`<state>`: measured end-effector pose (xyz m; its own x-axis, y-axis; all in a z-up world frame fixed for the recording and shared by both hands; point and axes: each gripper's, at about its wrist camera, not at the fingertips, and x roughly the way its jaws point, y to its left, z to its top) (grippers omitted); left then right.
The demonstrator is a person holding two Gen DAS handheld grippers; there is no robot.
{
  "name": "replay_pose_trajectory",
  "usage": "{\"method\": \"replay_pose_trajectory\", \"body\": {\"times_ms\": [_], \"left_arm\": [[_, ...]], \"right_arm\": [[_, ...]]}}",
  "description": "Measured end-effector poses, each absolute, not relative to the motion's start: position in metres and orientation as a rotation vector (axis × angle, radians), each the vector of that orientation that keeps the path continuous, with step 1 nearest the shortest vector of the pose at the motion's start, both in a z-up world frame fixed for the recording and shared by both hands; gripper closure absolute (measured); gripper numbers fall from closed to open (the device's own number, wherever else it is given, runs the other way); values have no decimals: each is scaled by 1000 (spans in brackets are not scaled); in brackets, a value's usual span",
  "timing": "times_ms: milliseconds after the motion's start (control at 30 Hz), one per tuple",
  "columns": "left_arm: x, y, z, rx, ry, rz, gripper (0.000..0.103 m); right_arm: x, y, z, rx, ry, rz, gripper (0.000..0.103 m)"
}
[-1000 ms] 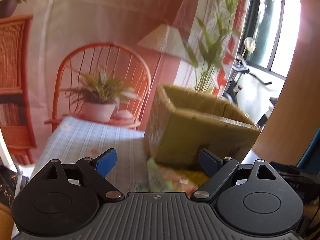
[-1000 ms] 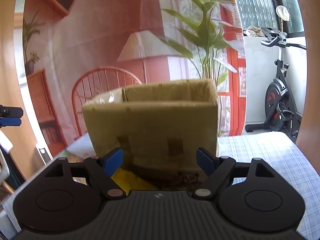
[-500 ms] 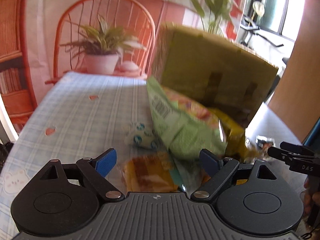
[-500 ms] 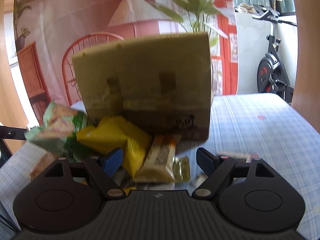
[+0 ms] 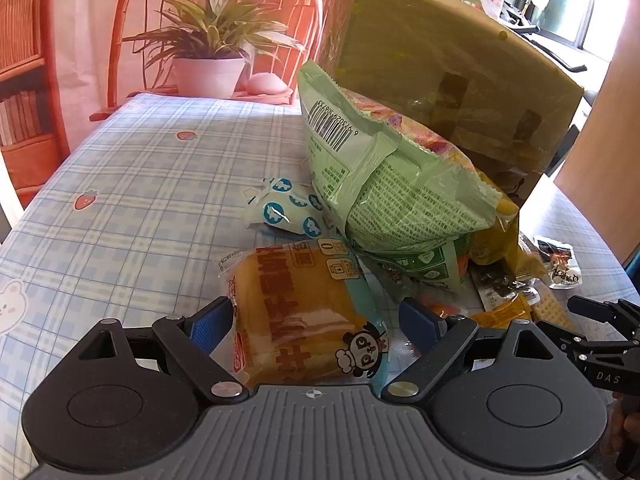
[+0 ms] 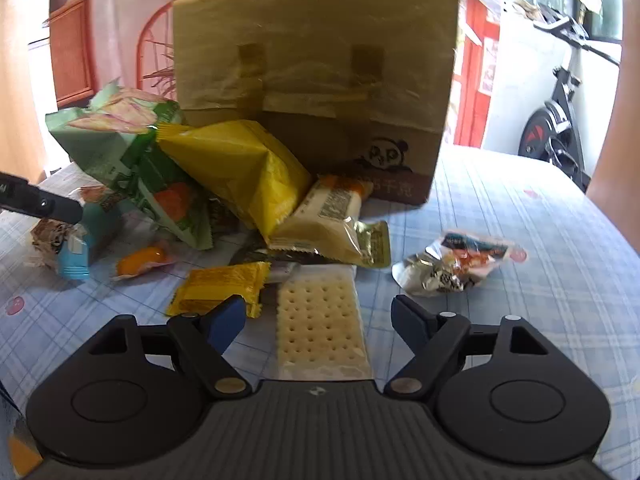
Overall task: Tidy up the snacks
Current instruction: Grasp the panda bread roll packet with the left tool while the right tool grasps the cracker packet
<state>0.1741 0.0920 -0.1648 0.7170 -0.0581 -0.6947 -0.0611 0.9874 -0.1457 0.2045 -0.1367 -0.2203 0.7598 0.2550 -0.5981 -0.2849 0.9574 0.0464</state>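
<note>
Both grippers, left (image 5: 310, 320) and right (image 6: 318, 318), hang open over loose snacks before the tipped cardboard box (image 6: 316, 80); we risk crushing the orange-wrapped cake (image 5: 296, 312) or perforated cracker (image 6: 320, 320).

Blue plaid tablecloth (image 5: 132, 184) with strawberry prints, a potted plant (image 5: 208, 60) printed on the backdrop behind, exercise bike (image 6: 560, 120) parked by the window.
</note>
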Motion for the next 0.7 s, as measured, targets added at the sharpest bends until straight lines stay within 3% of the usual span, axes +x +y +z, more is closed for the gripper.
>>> {"method": "replay_pose_trajectory", "body": {"times_ms": [200, 700], "left_arm": [[175, 92, -167, -175, 780, 18, 12], [185, 87, -175, -176, 804, 69, 12]], "right_arm": [[206, -143, -228, -24, 670, 291, 39], [200, -143, -230, -18, 639, 298, 43]]}}
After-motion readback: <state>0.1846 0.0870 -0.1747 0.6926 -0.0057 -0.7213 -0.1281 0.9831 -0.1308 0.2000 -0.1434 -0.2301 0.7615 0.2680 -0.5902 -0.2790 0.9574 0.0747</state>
